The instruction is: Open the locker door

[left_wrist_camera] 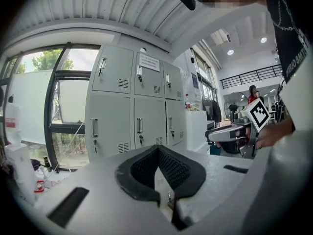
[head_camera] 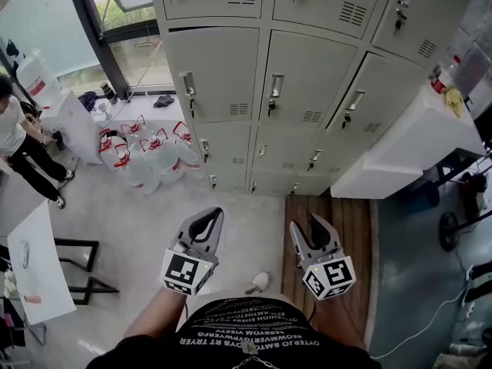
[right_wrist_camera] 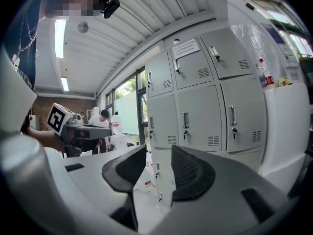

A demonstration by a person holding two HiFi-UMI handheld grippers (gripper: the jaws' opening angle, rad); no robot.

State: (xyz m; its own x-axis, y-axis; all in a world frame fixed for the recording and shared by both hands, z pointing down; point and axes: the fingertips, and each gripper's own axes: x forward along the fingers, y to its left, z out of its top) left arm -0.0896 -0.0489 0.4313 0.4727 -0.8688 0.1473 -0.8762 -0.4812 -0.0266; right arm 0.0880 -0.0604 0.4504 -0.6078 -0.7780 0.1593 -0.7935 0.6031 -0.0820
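A bank of grey lockers stands ahead of me, every door closed, each with a vertical handle and a key below it. Both grippers hang low in front of my body, well short of the doors. My left gripper has its padded tips touching, with nothing between them. My right gripper is open, with a clear gap between its dark pads and nothing in it. The lockers show far beyond the left jaws and likewise beyond the right ones, as lockers.
Several large water jugs stand on the floor left of the lockers, by a window. A white counter adjoins the lockers at right. A wooden platform lies under my right side. A person and a white table are at left.
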